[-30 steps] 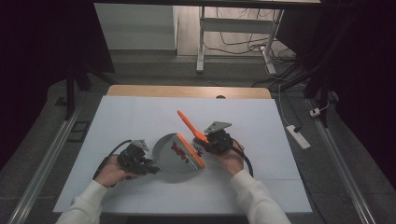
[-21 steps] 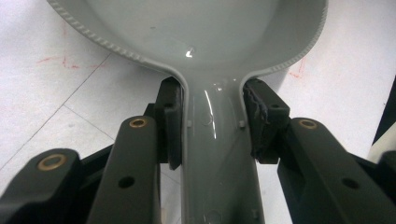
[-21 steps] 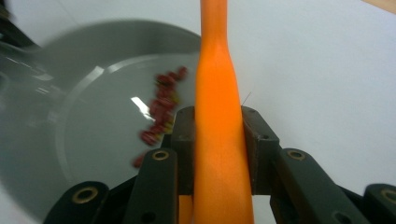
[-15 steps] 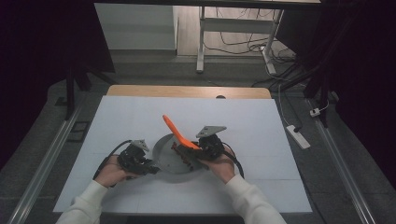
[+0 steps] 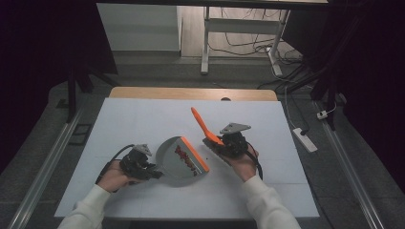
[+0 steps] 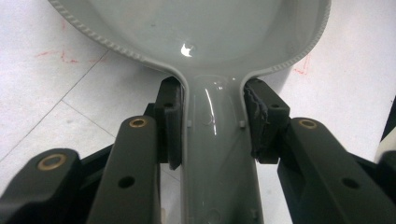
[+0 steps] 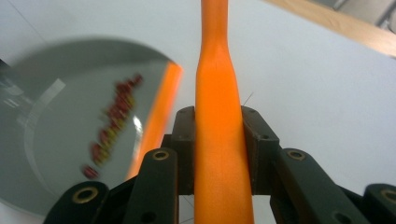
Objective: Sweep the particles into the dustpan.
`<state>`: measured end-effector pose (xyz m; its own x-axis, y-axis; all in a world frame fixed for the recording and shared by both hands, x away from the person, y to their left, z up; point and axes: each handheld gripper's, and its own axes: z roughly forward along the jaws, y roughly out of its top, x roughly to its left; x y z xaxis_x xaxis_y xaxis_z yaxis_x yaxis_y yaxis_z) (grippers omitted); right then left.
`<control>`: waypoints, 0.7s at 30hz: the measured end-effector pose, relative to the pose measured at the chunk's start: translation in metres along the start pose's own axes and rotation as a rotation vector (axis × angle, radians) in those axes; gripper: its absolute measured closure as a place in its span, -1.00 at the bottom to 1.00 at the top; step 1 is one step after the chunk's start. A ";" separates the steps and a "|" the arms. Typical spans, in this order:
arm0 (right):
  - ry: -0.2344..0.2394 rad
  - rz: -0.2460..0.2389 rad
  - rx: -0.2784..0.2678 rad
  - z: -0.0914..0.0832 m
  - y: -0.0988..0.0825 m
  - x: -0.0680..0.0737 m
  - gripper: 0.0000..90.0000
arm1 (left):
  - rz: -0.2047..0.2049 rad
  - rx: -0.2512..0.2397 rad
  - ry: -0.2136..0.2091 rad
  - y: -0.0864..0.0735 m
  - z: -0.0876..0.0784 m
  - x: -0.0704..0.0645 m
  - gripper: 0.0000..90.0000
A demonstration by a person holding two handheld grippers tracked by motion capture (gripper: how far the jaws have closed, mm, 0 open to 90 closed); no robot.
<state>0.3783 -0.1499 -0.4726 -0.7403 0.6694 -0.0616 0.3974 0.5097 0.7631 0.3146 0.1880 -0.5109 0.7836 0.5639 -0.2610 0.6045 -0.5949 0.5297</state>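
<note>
- My left gripper (image 5: pixel 143 164) is clamped on the grey dustpan (image 5: pixel 179 160): its handle (image 6: pixel 212 154) runs between my pads (image 6: pixel 170 121), which press it from both sides, the pan spreading just beyond them.
- My right gripper (image 5: pixel 229 143) is closed on the orange brush (image 5: pixel 203 125); the handle (image 7: pixel 219 116) rises straight out between my pads (image 7: pixel 184 140).
- Red crumbs (image 5: pixel 184 156) lie in the pan beside its orange lip (image 5: pixel 195 153), near my right fingers on the white table (image 5: pixel 143 119).
</note>
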 end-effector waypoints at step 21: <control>0.196 0.022 -0.026 -0.006 -0.006 0.046 0.55 | 0.002 -0.002 0.003 0.000 0.000 -0.001 0.37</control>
<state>0.3384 -0.1256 -0.4760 -0.8237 0.5614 0.0798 0.4029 0.4804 0.7790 0.3138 0.1876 -0.5109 0.7843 0.5644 -0.2574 0.6027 -0.5951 0.5317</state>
